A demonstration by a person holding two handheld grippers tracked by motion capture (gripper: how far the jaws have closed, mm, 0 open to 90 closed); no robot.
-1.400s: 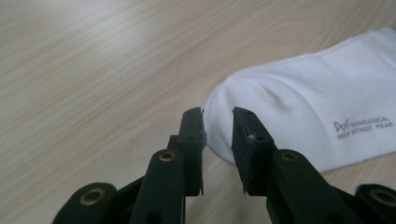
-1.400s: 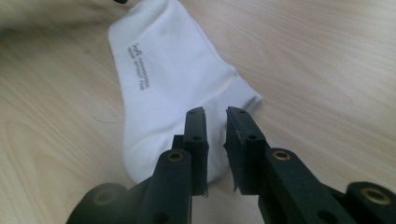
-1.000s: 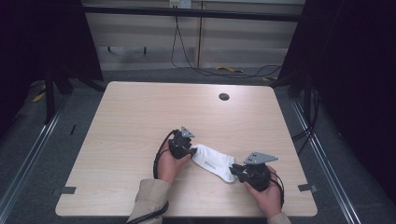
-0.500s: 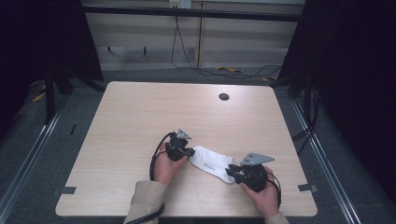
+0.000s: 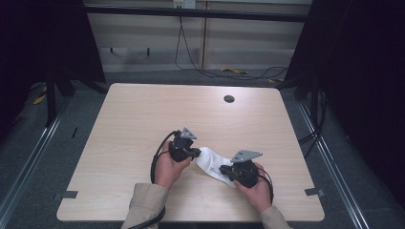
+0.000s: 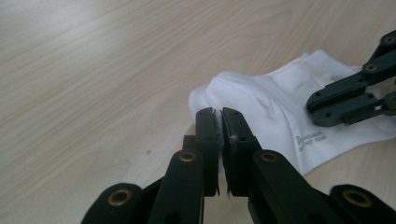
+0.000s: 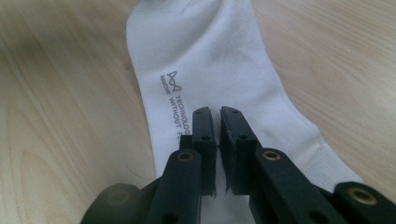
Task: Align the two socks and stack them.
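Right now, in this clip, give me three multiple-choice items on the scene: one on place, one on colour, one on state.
1. Where does the sock lie?
A. near edge of the table, between both tools
B. beside the round hole
C. on the floor

2. The sock's colour?
A. black
B. white
C. red

3. The left tool is:
A. wide open
B. shut on the sock
C. holding a cable

A: the high view shows it between the hands.
B: white fabric with grey print.
B: fabric is pinched between its closed jaws.
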